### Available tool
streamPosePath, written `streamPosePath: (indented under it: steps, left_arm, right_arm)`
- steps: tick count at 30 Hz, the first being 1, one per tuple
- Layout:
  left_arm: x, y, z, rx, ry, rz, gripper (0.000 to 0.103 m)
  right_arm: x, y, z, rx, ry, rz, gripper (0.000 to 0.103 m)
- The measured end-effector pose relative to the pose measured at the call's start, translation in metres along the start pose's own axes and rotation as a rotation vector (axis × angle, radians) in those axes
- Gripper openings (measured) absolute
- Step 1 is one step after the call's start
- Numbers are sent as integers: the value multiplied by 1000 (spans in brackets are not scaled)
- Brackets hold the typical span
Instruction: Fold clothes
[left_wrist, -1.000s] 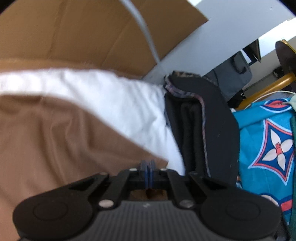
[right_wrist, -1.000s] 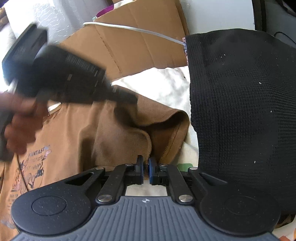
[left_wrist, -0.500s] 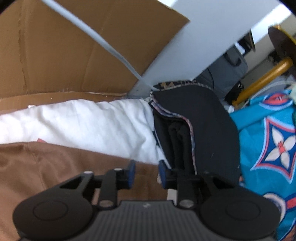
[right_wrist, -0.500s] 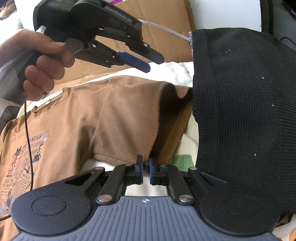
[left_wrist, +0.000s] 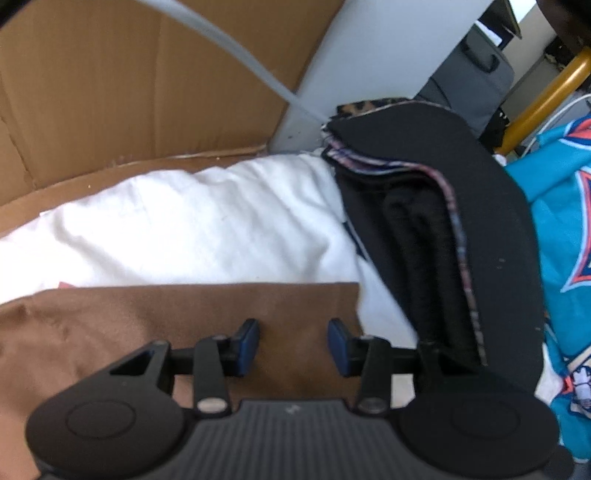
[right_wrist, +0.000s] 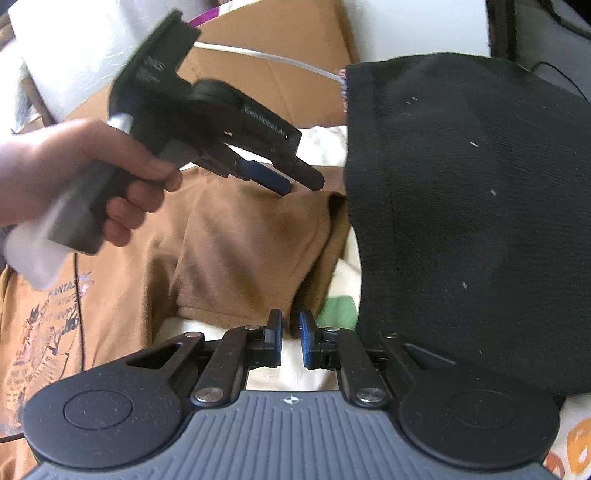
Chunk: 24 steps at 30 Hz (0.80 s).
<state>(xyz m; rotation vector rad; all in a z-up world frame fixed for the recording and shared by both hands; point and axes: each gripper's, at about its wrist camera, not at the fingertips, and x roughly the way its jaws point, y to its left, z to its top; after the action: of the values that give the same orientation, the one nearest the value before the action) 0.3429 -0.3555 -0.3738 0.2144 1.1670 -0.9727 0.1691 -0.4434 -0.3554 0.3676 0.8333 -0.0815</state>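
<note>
The left gripper (left_wrist: 292, 345) is seen with its jaws spread wide and nothing between them; it is held over the flat brown T-shirt (left_wrist: 177, 317), whose straight edge runs toward 3 o'clock. In the right wrist view the same gripper (right_wrist: 295, 184) is gripped by a hand (right_wrist: 85, 177) at 9 o'clock, with its blue fingertips (right_wrist: 264, 176) just above the shirt's folded sleeve; contact cannot be told.

The right gripper (right_wrist: 290, 341) is parted only by a narrow gap. A brown hem edge lies right at that gap, but whether it is pinched cannot be told.

The brown T-shirt (right_wrist: 243, 243) is spread on white bedding (left_wrist: 207, 225), its print toward 8 o'clock. A stack of folded black clothes (right_wrist: 472, 206) lies at 3 o'clock, just beside the sleeve. Flattened cardboard (left_wrist: 140, 85) stands at 12 o'clock, crossed by a white cable (left_wrist: 236, 51).
</note>
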Motion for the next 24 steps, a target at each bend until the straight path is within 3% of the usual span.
streamPosePath:
  steps: [11, 16, 17, 24]
  left_arm:
    - [-5, -8, 19, -21, -26, -42, 43]
    - [0, -26, 16, -20, 24, -10, 46]
    - [2, -28, 14, -19, 34, -7, 47]
    - [18, -42, 12, 38, 72, 64, 48]
  right_arm:
    - [-3, -5, -15, 115, 45, 41, 17]
    - [2, -18, -20, 335, 32, 106, 31]
    - [3, -21, -21, 378, 29, 123, 38]
    - [14, -34, -19, 543, 19, 138, 38]
